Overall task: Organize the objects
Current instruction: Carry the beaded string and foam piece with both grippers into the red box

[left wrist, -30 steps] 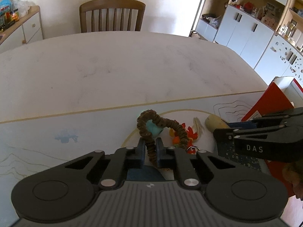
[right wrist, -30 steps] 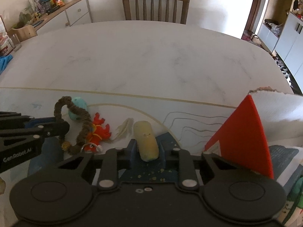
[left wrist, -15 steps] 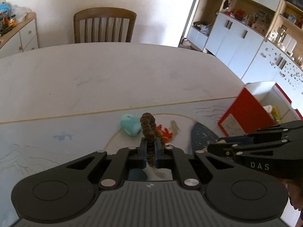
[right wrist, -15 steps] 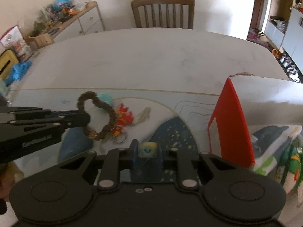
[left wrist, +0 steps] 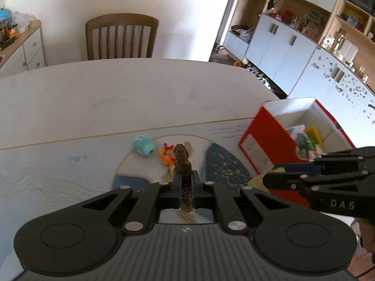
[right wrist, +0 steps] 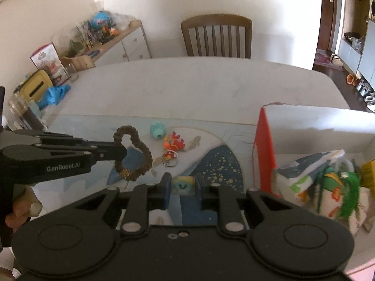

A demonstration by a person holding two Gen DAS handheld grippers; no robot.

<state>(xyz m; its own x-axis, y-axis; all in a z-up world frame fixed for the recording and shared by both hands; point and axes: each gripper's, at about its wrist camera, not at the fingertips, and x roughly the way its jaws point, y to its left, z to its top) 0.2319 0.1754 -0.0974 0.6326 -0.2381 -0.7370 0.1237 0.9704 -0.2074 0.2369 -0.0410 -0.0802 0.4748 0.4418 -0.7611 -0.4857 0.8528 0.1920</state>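
Note:
My left gripper is shut on a brown scrunchie, held above the mat; the loop also shows in the right wrist view, hanging from the left gripper. My right gripper is shut on a small yellow toy with a smiling face, raised above the mat. A teal toy and a red-orange fish keychain lie on the mat. A red-and-white box stands at the right with several items inside.
A pale printed mat covers the near part of a white table. A wooden chair stands at the far side. Glass jars and blue cloth sit at the table's left edge. Cabinets line the right wall.
Both grippers have risen and pulled back from the mat with their objects. The scrunchie has come off the teal toy, which stays on the mat. The box interior has come into view.

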